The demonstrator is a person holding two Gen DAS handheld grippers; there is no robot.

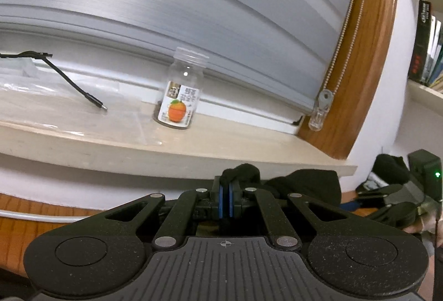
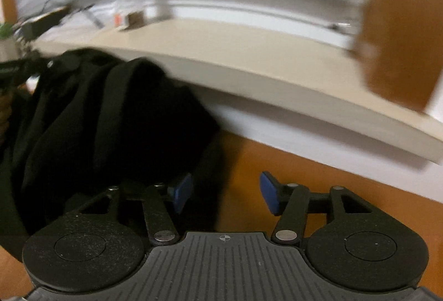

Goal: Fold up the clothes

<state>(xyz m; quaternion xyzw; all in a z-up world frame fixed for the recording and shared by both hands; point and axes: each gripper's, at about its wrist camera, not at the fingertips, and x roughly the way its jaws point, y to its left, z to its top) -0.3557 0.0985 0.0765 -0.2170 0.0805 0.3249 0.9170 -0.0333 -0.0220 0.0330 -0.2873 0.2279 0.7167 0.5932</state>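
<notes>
Left gripper [image 1: 226, 190] clamped on bunched black garment [image 2: 105, 118]; right gripper [image 2: 225, 193] spread, empty, just beside hanging cloth; likely mid-lift; next calls for a second grasp.

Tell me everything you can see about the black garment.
The black garment looks like soft, matte knit fabric, crumpled rather than flat. A bunched fold is pinched between the shut blue pads of the left gripper; the rest hangs in folds below the window sill, over the wooden surface. The open right gripper sits beside it.
</notes>
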